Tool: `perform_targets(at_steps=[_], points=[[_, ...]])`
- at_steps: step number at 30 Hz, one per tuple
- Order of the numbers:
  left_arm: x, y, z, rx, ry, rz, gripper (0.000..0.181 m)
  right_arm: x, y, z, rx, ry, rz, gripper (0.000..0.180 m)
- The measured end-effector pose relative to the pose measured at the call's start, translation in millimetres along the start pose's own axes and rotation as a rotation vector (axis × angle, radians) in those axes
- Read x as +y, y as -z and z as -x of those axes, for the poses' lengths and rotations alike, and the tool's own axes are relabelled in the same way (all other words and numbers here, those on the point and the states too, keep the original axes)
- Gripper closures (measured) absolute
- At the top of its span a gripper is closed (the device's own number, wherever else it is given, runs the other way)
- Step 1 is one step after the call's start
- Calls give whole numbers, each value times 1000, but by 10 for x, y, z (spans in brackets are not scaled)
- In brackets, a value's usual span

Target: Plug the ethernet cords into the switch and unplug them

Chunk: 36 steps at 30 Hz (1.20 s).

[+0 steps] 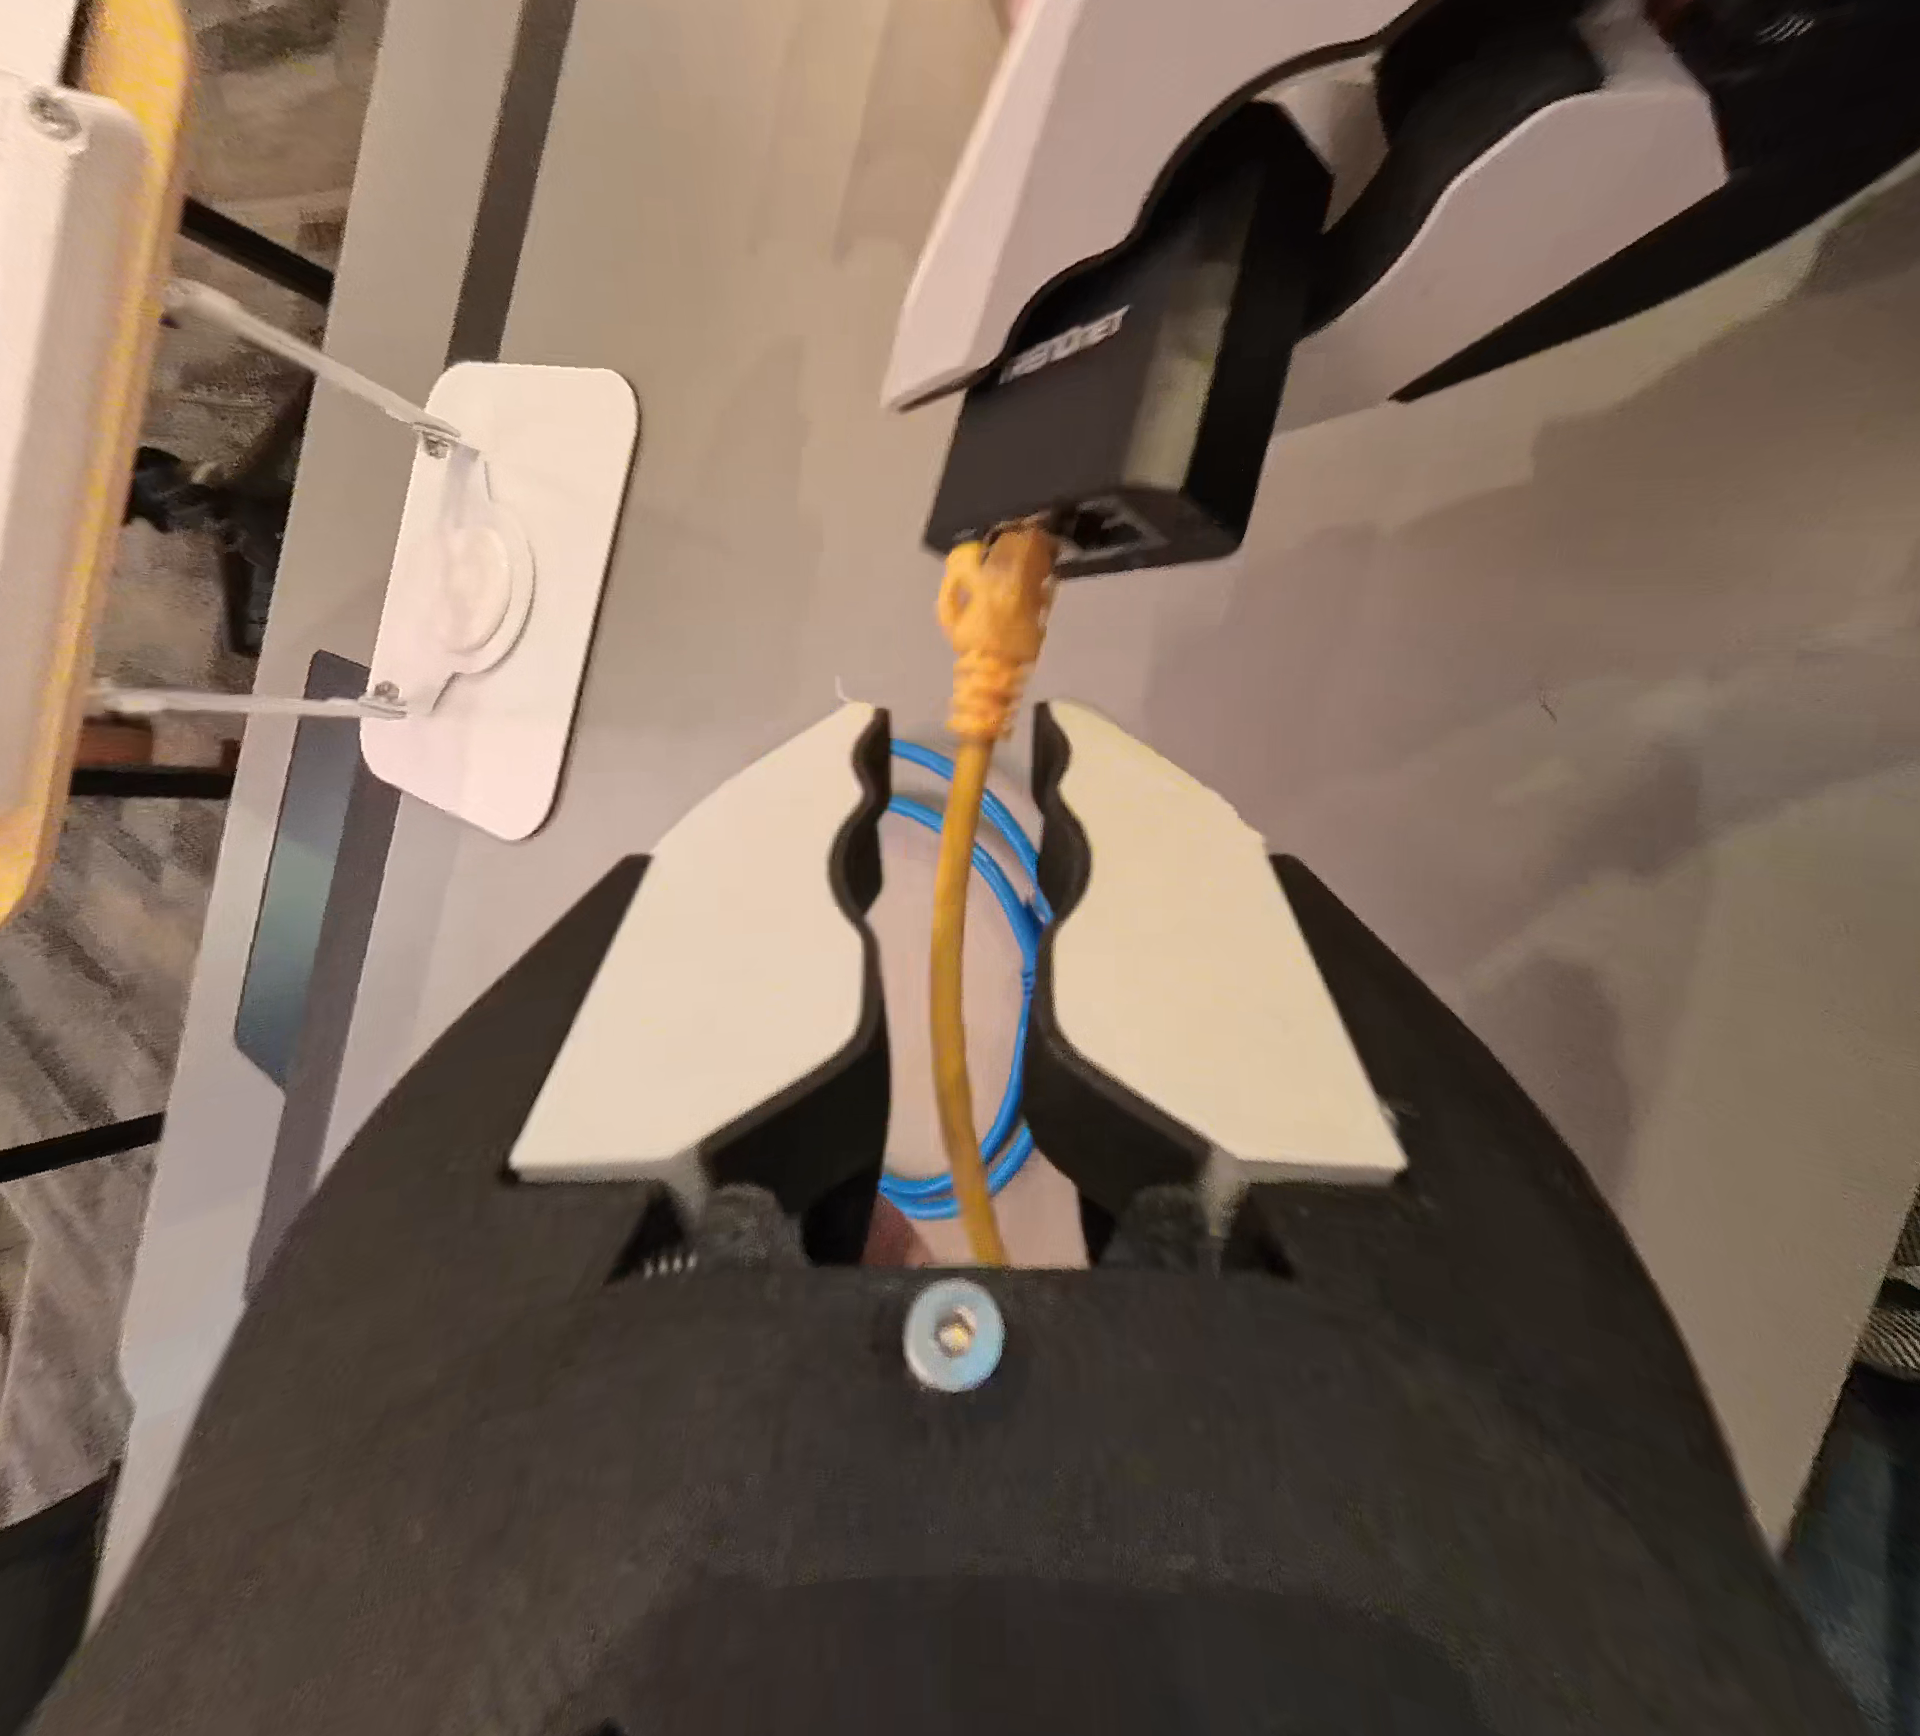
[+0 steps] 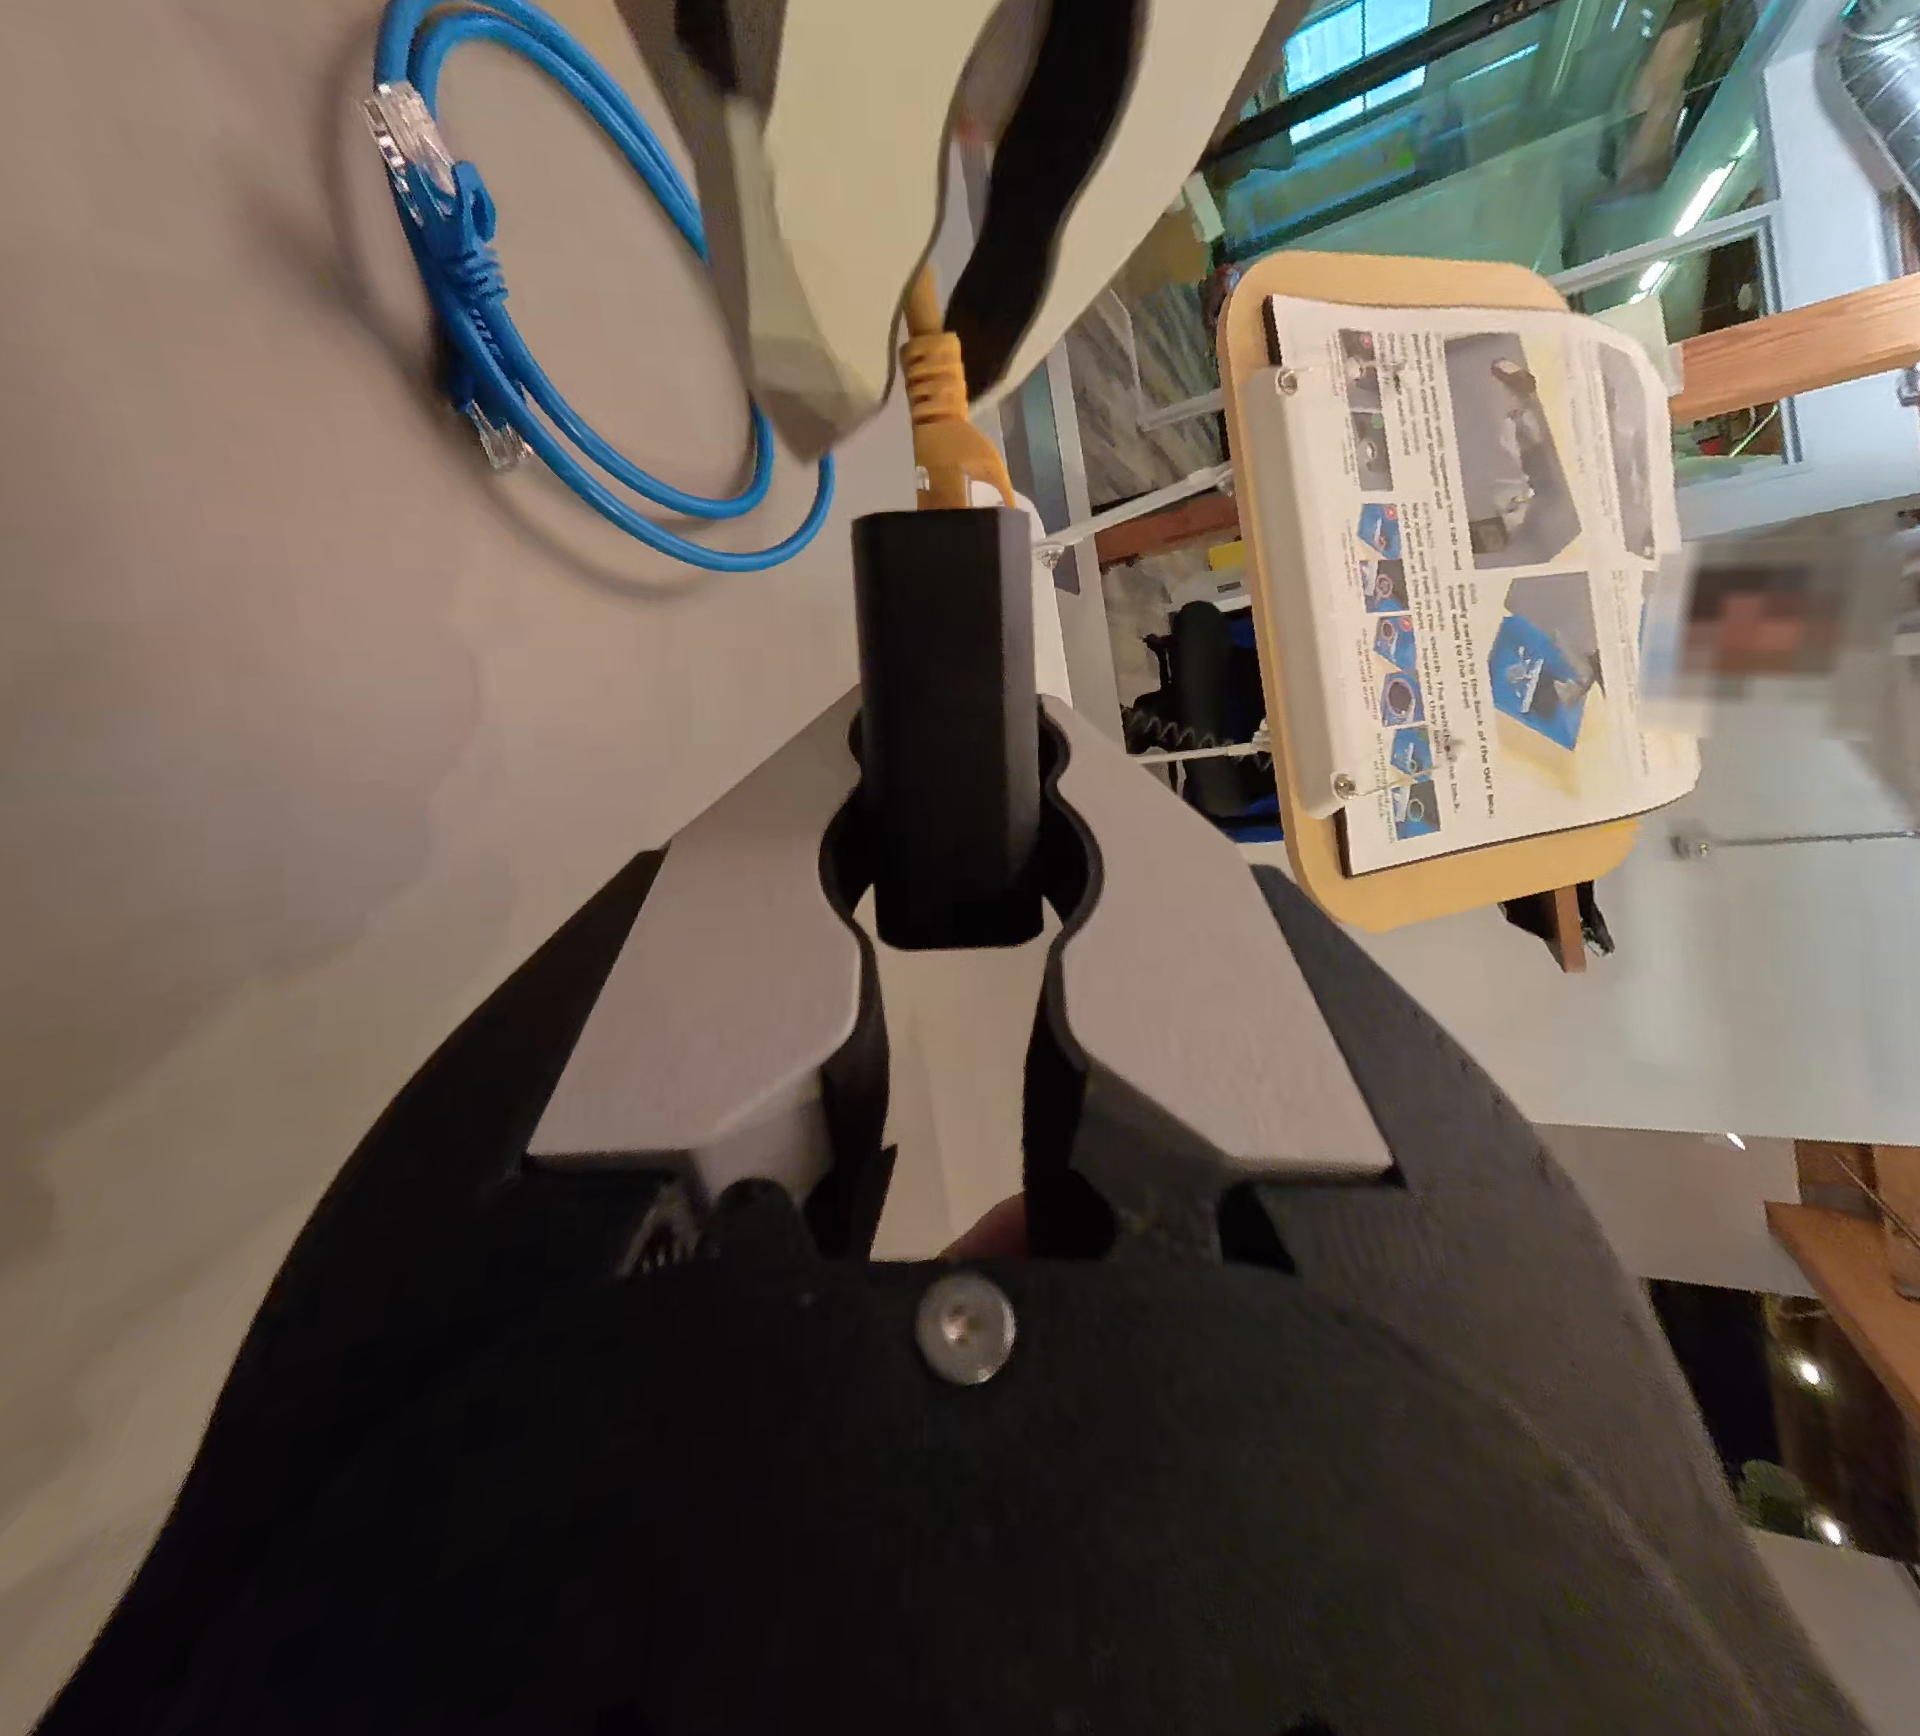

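Pale tabletop (image 2: pixel 260 751) under everything; wooden board (image 2: pixel 1423 865) with printed sheets standing at its edge; right gripper (image 2: pixel 961 829) clamped on the black switch (image 2: pixel 940 710), lifted off the tabletop; left gripper (image 1: pixel 961 730) with fingers slightly apart around the yellow cord (image 1: pixel 961 959), not clearly pinching it; yellow plug (image 1: pixel 1003 590) seated at a port of the switch, an empty port just beside; blue cord (image 2: pixel 582 398) coiled loose on the tabletop, apart from the switch.
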<state>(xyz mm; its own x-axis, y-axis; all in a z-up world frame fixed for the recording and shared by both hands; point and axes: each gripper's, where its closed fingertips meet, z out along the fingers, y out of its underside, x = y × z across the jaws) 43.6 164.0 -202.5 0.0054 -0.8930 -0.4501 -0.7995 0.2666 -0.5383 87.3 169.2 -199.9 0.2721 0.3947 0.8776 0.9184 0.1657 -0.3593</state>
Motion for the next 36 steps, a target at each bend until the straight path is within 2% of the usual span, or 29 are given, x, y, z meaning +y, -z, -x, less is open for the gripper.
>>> perform_targets(at_steps=[3,6,8,12,19,21,24,26,32,34,36], points=[[-20,237,208,-20,72,-108,146,102,1,-25,17,8,20,157],[54,543,480,-64,192,-207,150,220,7,-40,31,-9,37,157],[188,695,600,-81,274,-247,160,297,10,-47,42,-24,52,157],[661,616,498,-90,306,-132,167,385,28,-70,60,-91,44,157],[1446,-31,-1,-58,62,299,161,379,83,-64,59,-148,0,157],[1553,-177,-61,-46,64,335,164,372,107,-64,59,-154,-5,157],[1614,-304,-189,0,149,381,181,393,136,-48,54,-158,-2,157],[1583,-328,-280,27,215,392,181,419,150,-41,52,-167,-1,157],[1035,-312,-729,251,493,133,173,457,206,-70,53,-210,-8,158],[836,-180,-827,354,512,18,170,452,239,-71,49,-219,-17,158],[875,-86,-691,287,441,39,167,426,286,-77,46,-236,-39,158]])
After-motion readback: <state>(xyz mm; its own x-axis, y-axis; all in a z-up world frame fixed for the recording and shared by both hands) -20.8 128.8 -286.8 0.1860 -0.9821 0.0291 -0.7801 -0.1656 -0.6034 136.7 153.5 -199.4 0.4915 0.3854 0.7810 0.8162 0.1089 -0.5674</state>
